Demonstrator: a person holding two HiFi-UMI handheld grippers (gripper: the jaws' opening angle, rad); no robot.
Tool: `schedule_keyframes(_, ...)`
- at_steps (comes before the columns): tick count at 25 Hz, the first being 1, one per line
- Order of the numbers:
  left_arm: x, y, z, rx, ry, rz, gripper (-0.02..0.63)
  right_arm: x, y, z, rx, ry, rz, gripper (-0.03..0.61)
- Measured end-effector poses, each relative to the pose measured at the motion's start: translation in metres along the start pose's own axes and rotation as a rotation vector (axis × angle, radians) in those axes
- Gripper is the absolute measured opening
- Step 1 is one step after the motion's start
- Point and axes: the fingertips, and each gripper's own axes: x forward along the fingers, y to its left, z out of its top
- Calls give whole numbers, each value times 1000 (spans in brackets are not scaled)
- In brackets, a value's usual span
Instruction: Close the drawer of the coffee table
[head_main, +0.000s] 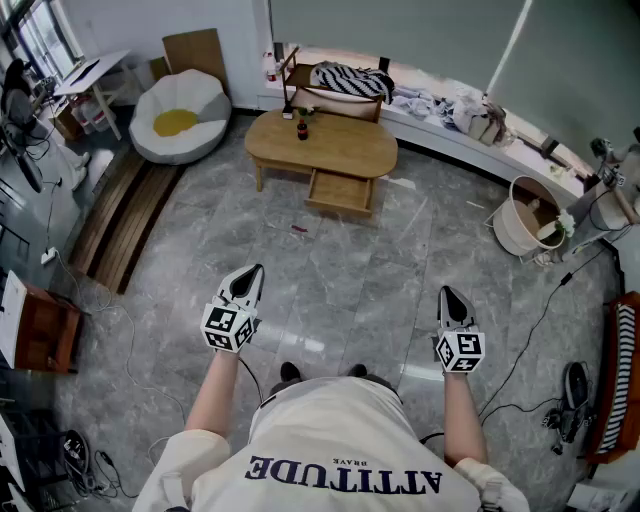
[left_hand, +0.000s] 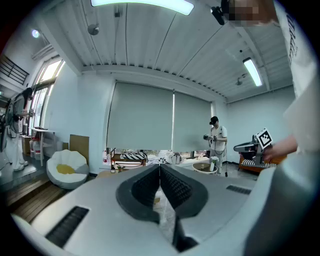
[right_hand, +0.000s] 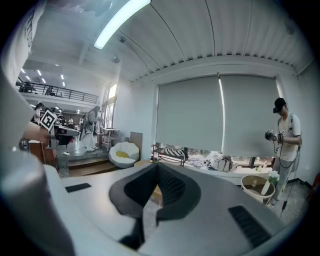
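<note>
The left gripper (head_main: 252, 275) and right gripper (head_main: 447, 296) both have their jaws shut on nothing. They are well short of the open drawer (head_main: 340, 192) at twelve o'clock, under the oval coffee table (head_main: 330, 150). A hard or off-centre shove could jam the drawer or topple the bottle (head_main: 302, 128) on the tabletop. The grey marble floor (head_main: 330, 270) looks slick. A beanbag chair (head_main: 182, 115) sits at eleven o'clock.
</note>
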Motion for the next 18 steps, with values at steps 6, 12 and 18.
schedule_keyframes(6, -5, -2, 0, -1, 3, 1, 21, -5, 1, 2, 1, -5, 0, 18)
schedule_keyframes(12, -4, -5, -3, -3, 8, 3, 21, -5, 1, 0, 9, -5, 9, 18)
schedule_keyframes(18, -3, -10, -7, -6, 19, 12, 21, -6, -7, -1, 29, -7, 8, 18)
